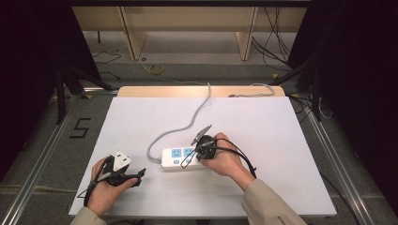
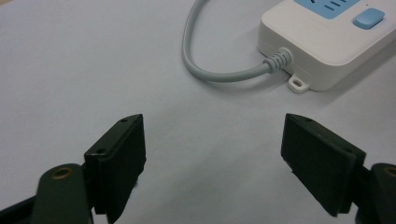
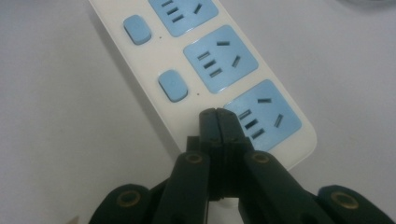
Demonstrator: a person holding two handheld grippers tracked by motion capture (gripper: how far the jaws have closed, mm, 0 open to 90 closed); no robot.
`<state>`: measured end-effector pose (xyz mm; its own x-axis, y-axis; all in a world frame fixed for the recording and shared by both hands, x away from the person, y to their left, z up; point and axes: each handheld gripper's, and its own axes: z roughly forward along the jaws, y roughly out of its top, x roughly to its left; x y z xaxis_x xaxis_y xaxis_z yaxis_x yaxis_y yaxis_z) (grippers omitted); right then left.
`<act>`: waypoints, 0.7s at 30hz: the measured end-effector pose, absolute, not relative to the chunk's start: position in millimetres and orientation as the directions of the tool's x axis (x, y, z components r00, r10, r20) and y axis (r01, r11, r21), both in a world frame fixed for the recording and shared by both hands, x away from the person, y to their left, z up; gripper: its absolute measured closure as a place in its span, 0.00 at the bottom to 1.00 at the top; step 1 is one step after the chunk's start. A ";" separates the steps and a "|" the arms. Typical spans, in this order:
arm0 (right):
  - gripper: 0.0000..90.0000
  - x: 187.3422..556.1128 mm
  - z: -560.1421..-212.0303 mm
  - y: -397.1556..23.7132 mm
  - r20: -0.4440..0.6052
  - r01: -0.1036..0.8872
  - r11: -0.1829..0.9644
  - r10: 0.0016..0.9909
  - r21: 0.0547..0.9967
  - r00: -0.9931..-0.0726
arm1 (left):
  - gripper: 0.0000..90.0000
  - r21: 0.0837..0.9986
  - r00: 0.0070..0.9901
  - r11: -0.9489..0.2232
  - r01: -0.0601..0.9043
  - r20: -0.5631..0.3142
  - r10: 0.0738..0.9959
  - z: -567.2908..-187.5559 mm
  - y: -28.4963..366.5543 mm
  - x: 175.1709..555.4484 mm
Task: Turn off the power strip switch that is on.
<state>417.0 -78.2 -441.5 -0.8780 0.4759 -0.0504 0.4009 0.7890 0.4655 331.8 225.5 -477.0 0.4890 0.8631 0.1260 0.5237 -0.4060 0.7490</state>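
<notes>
High view: power strip (image 1: 180, 158) lying flat on the white table (image 1: 281, 140), grey cord (image 1: 187, 124) curling away from its far end toward the back edge. Right gripper (image 1: 191, 159) angled down onto the near end of the strip, right hand (image 1: 227, 157) wrapped around it. Left gripper (image 1: 140, 174) resting low on the table well to the left of the strip, held by the left hand (image 1: 105, 180), tips pointing toward the strip

Left gripper view: jaws spread wide apart, bare table between them. Ahead and to the right of the left gripper (image 2: 212, 156), a corner of the power strip (image 2: 322, 46) with a blue button (image 2: 369, 18) and a mounting ear; cord (image 2: 210, 60) looping out just beyond the jaws

Right gripper view: jaws pressed together with nothing between. Tips of the right gripper (image 3: 217, 114) sitting over the nearest blue socket (image 3: 261, 116) of the power strip (image 3: 140, 74), at its left edge; touching or hovering, cannot tell. Two more sockets and two blue buttons (image 3: 173, 85) farther ahead
</notes>
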 end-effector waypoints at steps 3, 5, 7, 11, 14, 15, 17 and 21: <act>1.00 415.6 -438.6 -79.3 -0.035 0.412 0.768 0.490 0.490 -0.871 | 0.25 0.749 0.490 -0.406 0.524 0.125 0.863 -477.3 225.5 331.9; 1.00 414.6 -439.5 -80.1 -0.055 0.394 0.776 0.479 0.492 -0.876 | 0.25 0.749 0.490 -0.406 0.524 0.125 0.863 -477.4 225.6 331.9; 1.00 411.6 -439.7 -81.3 -0.054 0.395 0.768 0.484 0.503 -0.873 | 0.25 0.749 0.489 -0.405 0.525 0.124 0.863 -477.4 225.9 332.0; 1.00 409.9 -435.2 -84.6 -0.067 0.380 0.759 0.484 0.529 -0.873 | 0.25 0.748 0.489 -0.406 0.525 0.125 0.863 -477.3 225.6 331.9; 1.00 408.8 -430.1 -88.9 -0.066 0.378 0.756 0.483 0.534 -0.873 | 0.25 0.749 0.489 -0.405 0.525 0.124 0.864 -477.2 225.4 331.9; 1.00 408.5 -429.2 -90.0 -0.063 0.381 0.754 0.485 0.535 -0.872 | 0.25 0.749 0.489 -0.404 0.525 0.123 0.864 -477.3 225.3 331.8; 0.99 408.2 -427.8 -93.5 -0.065 0.388 0.752 0.493 0.533 -0.868 | 0.25 0.749 0.489 -0.404 0.525 0.123 0.864 -477.3 225.2 331.7; 0.98 407.4 -427.2 -98.9 -0.062 0.390 0.749 0.496 0.536 -0.866 | 0.25 0.750 0.489 -0.403 0.525 0.122 0.864 -477.2 225.0 331.6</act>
